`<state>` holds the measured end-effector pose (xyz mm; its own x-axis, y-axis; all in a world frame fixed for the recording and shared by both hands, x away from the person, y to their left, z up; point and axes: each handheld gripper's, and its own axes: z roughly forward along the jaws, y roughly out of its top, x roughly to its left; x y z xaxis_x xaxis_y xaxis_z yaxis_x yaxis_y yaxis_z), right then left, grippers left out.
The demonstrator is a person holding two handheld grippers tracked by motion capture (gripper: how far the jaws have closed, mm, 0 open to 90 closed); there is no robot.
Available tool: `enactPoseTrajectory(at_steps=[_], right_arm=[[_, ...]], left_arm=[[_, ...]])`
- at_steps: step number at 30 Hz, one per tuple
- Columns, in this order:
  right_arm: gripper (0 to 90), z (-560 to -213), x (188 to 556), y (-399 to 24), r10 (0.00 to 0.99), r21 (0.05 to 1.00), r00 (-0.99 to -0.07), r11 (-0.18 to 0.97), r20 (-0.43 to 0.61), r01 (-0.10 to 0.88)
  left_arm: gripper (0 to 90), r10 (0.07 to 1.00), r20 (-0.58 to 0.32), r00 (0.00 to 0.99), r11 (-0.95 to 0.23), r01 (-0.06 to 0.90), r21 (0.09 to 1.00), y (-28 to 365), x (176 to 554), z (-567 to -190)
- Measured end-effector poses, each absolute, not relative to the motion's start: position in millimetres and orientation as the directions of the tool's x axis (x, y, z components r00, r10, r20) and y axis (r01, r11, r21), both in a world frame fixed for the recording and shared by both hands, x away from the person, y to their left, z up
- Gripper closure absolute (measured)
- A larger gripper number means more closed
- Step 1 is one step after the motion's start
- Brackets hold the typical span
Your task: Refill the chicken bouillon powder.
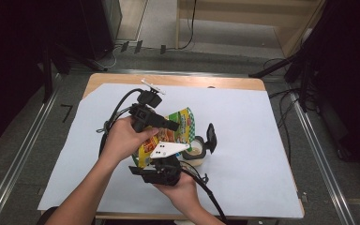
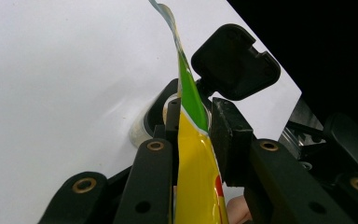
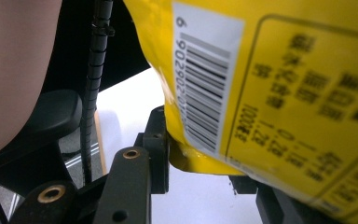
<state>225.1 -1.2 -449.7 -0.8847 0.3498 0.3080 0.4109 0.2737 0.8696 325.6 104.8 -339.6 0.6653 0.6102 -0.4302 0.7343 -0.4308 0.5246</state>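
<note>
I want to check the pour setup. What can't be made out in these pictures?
- Contents of the container: high view, too small; left gripper view, the yellow bag covers its mouth.
- Bag's bottom edge: cut off by both gripper views' frames.
- Bag's small print: right gripper view, blurred.
- Right gripper jaws: high view, under its grey plate.

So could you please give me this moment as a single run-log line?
left hand-held gripper: shut on snack bag | right hand-held gripper: shut on snack bag | bag above open-lidded cup | white sheet
</note>
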Motion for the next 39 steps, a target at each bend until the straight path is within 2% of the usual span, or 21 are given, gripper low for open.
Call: enactPoseTrajectory(at_steps=[39], right_arm=[[66.4,-449.7,224.0,-1.3,0.352,0.873,-0.889,0.279,0.294,0.399]], left_arm=[[77.3,0.605,-0.434,0.667,-0.435,0.734,0.522,105.0,325.3,-340.0]])
